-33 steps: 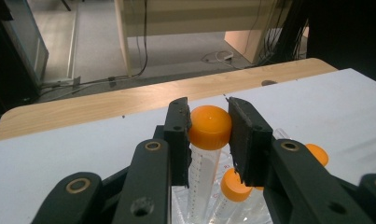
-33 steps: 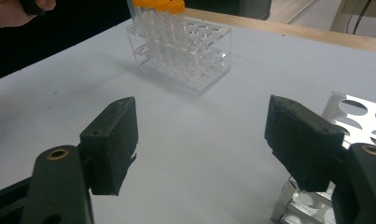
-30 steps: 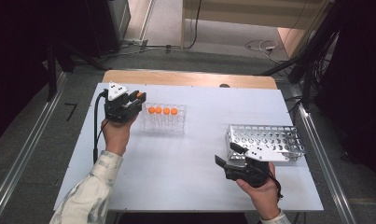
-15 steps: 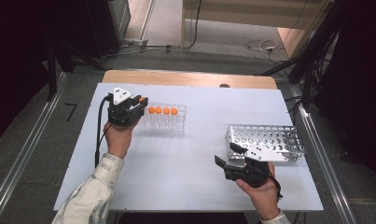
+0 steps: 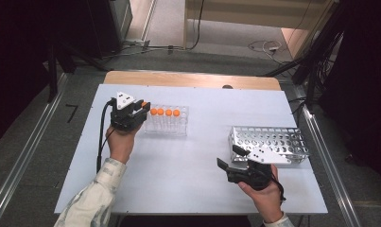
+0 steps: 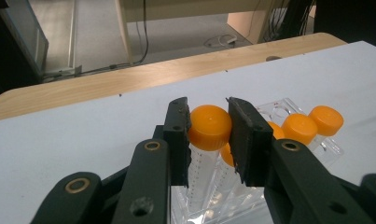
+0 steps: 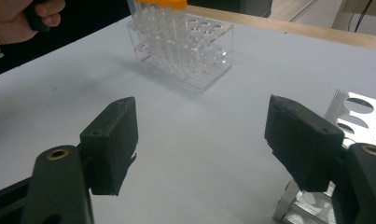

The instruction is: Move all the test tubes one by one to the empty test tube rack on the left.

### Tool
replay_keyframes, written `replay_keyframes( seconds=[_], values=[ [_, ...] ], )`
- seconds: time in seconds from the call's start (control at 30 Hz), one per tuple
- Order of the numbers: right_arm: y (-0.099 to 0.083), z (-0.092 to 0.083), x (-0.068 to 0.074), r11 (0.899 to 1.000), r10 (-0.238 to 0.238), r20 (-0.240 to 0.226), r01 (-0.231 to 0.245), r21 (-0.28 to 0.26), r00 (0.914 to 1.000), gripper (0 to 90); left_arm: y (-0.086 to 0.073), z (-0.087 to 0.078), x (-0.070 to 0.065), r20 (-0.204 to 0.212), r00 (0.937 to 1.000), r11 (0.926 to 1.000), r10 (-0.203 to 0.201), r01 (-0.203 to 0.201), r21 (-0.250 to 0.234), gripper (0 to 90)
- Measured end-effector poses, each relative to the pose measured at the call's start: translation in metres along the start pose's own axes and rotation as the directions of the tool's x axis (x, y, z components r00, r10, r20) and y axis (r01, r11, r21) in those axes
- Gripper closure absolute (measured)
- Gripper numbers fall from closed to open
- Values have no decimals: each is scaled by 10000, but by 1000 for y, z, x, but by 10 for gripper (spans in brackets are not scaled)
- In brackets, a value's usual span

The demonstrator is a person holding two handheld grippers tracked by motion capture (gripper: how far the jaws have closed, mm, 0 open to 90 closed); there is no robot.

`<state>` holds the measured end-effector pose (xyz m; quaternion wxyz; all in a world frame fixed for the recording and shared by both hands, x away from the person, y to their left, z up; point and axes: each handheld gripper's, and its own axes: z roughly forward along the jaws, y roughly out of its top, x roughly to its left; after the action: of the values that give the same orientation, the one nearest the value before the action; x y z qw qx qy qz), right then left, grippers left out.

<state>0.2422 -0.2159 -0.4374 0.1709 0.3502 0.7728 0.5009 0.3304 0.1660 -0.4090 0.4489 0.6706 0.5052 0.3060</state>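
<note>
**Left gripper clamped on an orange-capped tube at the clear rack**

1. Left gripper. The left gripper [image 6: 209,133] is at the left end of the clear rack [image 5: 177,126], which stands on the left half of the white table [image 5: 188,175]. In the left gripper view its two black jaws are pressed against either side of the orange cap of one tube [image 6: 209,127]. The tube is upright, and its clear, graduated body runs down between the jaws into the rack. In the high view the left gripper [image 5: 140,109] is held by the left hand [image 5: 122,142], and a black cable trails from it toward the person's sleeve.

2. Other tubes. Three more orange caps [image 5: 164,112] form a row along the top of the clear rack, to the right of the gripped tube. In the left gripper view they show just behind and beside the right-hand jaw.

3. Right gripper. The right gripper [image 7: 202,140] has its jaws spread wide, with bare table between them and nothing gripped. In the high view it [image 5: 226,163] is held by the right hand [image 5: 264,191] near the front edge of the table, just in front of the metal rack [image 5: 268,142].

4. Metal rack. The perforated metal rack stands on the right half of the table, well apart from the clear rack. The holes that can be seen hold no tubes.
</note>
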Motion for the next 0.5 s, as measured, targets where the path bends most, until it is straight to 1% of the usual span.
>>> replay_keyframes(
  seconds=[0.1,0.2,0.3,0.5],
  values=[
    [0,0,0,10000,-6,-1,6,5,10000,245,0,0,-1,13,10000,10000,-36,36,67,687],
    [0,0,0,10000,-12,-2,12,-2,10000,245,0,0,-1,31,9999,9999,-125,125,40,686],
    [0,0,0,10000,-8,-7,8,-9,10000,244,1,-1,0,26,9998,9998,-217,216,32,647],
    [0,0,0,10000,-1,3,1,-1,10000,244,2,-4,2,36,9993,9992,-385,385,-44,635]
  ],
)
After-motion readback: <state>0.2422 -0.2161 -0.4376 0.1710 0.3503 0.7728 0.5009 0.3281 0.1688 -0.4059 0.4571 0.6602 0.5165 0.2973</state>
